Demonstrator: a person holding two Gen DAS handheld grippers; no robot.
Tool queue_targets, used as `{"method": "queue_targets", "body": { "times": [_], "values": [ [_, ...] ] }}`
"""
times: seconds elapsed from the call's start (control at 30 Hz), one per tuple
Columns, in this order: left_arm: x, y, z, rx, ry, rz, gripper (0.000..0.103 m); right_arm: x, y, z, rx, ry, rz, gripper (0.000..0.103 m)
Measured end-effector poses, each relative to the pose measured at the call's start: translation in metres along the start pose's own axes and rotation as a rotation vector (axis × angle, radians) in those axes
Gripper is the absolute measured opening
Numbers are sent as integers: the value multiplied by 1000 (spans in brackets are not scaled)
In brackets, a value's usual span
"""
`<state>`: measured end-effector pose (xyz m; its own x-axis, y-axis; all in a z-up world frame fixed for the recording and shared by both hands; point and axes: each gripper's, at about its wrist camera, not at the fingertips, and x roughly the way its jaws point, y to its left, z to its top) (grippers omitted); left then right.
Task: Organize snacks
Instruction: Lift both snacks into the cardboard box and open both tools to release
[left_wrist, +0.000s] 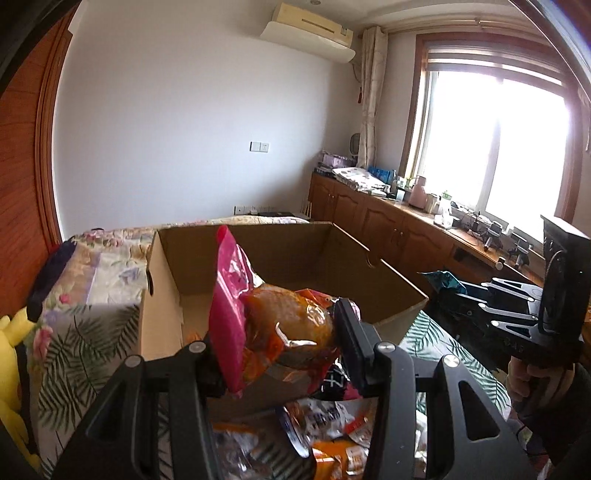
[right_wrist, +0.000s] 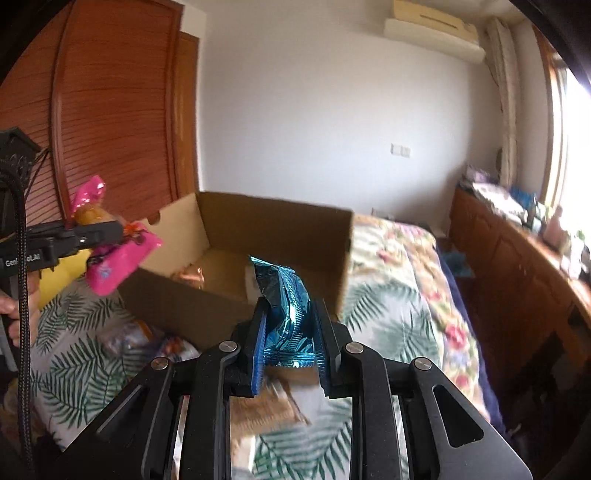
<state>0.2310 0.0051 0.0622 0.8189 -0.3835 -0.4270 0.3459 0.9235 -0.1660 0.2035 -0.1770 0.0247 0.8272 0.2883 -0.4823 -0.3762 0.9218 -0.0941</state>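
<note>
Left wrist view: left hand-held gripper is clamping partway closed on a pink-and-orange snack pouch, holding it up at 6 o'clock of the open cardboard box sitting on the bed. More snack packets are lying on the leaf-print cover under the gripper. Right hand-held gripper is showing at 3 o'clock, a hand gripping its handle. Right wrist view: right hand-held gripper is pinching nearly fully closed on a shiny blue foil snack packet, raised in front of the box's near wall. Pink pouch is hanging at 9 o'clock in the left gripper. A wooden cabinet is running along at 3 o'clock.
</note>
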Motion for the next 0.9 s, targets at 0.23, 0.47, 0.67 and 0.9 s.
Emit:
{"method": "queue_targets", "body": {
  "times": [0.23, 0.47, 0.67, 0.9],
  "values": [
    [17, 14, 9, -2, -13, 12, 46, 21, 16, 25, -39, -23, 38, 21],
    [35, 30, 9, -6, -7, 29, 47, 47, 25, 40, -60, -21, 71, 21],
    [52, 38, 9, -22, 11, 38, 47, 72, 28, 40, -58, -2, 89, 21],
    [67, 41, 4, -23, 31, 44, 46, 95, 29, 35, -49, 29, 100, 21]
  ]
}}
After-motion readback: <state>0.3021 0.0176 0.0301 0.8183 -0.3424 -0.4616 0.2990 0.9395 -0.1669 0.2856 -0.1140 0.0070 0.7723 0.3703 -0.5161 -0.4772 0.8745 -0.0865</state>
